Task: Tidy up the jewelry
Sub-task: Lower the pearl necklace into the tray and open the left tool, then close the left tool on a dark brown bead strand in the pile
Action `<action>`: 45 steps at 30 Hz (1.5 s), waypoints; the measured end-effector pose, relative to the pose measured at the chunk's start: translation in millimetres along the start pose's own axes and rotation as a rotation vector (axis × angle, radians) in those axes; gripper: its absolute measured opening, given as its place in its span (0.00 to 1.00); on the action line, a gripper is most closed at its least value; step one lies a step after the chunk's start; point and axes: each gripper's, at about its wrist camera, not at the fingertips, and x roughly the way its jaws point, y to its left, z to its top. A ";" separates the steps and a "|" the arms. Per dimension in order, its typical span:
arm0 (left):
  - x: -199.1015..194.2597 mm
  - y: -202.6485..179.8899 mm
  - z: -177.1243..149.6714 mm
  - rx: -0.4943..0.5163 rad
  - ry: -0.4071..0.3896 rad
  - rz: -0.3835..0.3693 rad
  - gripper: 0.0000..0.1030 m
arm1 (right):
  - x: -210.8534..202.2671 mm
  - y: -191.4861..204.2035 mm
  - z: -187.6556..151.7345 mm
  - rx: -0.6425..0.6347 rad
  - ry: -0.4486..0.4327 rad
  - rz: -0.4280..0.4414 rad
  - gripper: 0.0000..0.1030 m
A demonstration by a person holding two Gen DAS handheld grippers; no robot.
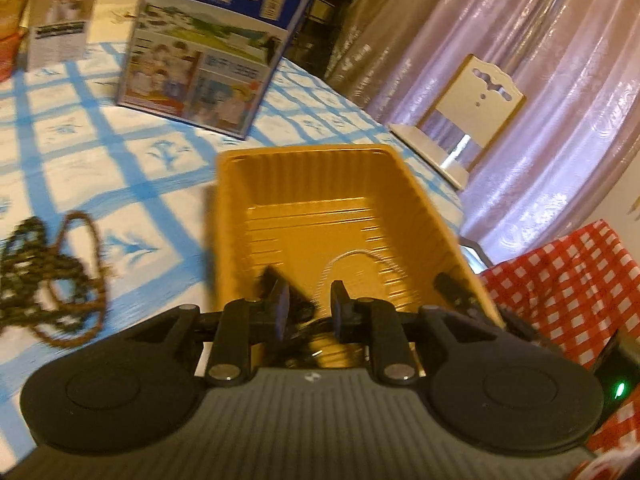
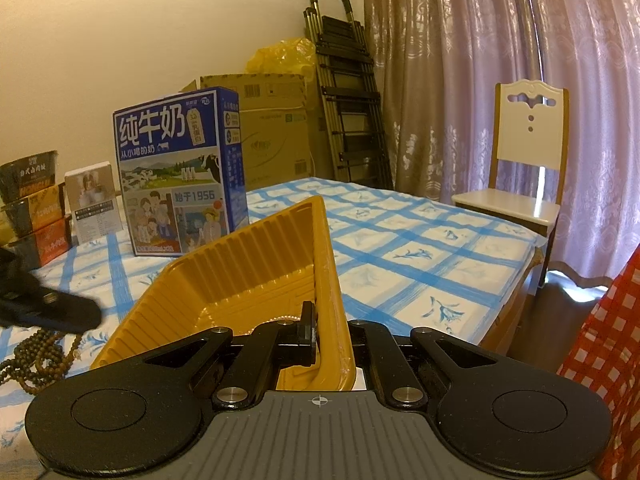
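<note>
left gripper (image 1: 308, 304) over yellow tray (image 1: 320, 184), jaws a little apart, nothing pinched. right gripper (image 2: 320, 336) clamped tight on tray (image 2: 248, 264) rim at its near right wall, tilting it up off checked tablecloth (image 2: 400, 248). one thin pale chain (image 1: 360, 260) lying loose on tray floor, just ahead of left fingertips. bead strands (image 1: 52, 280) heaped on cloth left of tray, well clear of it; two colours visible, dark and brown, exact count of strands not readable through blur. judged light, limp, prone to tangle and slip; best pinched at a bunched loop, not a single strand. tray judged thin, flexible plastic, light. one tray, one milk box (image 2: 180, 172), one chair (image 2: 528, 160).
</note>
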 end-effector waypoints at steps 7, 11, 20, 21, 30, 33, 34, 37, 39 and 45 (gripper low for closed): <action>-34.2 33.1 -22.4 0.006 -0.021 0.127 0.20 | 0.1 0.0 0.1 -0.001 0.001 -0.002 0.04; -48.2 51.2 -33.8 0.008 -0.025 0.199 0.21 | -2.4 -1.5 0.1 -0.003 0.002 -0.003 0.04; -52.4 78.5 -44.4 0.051 -0.023 0.329 0.21 | -3.7 -2.8 -0.2 -0.007 0.001 -0.004 0.04; -51.2 79.8 -43.7 0.061 -0.026 0.337 0.21 | -3.6 -2.6 -0.2 -0.007 0.001 -0.004 0.04; -36.1 84.4 -36.6 0.127 -0.031 0.363 0.21 | -3.6 -2.8 -0.3 -0.005 0.003 -0.004 0.04; -28.2 83.7 -33.8 0.144 -0.024 0.359 0.21 | -4.5 -2.8 -0.5 -0.007 0.004 -0.004 0.04; -25.2 83.0 -32.7 0.151 -0.024 0.356 0.21 | -4.5 -2.8 -0.5 -0.006 0.003 -0.004 0.04; -15.3 80.9 -29.2 0.171 -0.020 0.350 0.20 | -4.1 -4.0 -1.5 -0.007 0.004 -0.005 0.04; -9.3 79.9 -26.7 0.185 -0.018 0.342 0.21 | -4.9 -4.9 -1.9 -0.007 0.004 -0.004 0.04; 9.6 77.1 -17.4 0.233 -0.007 0.332 0.21 | -4.0 -3.6 -1.4 -0.007 0.004 -0.005 0.04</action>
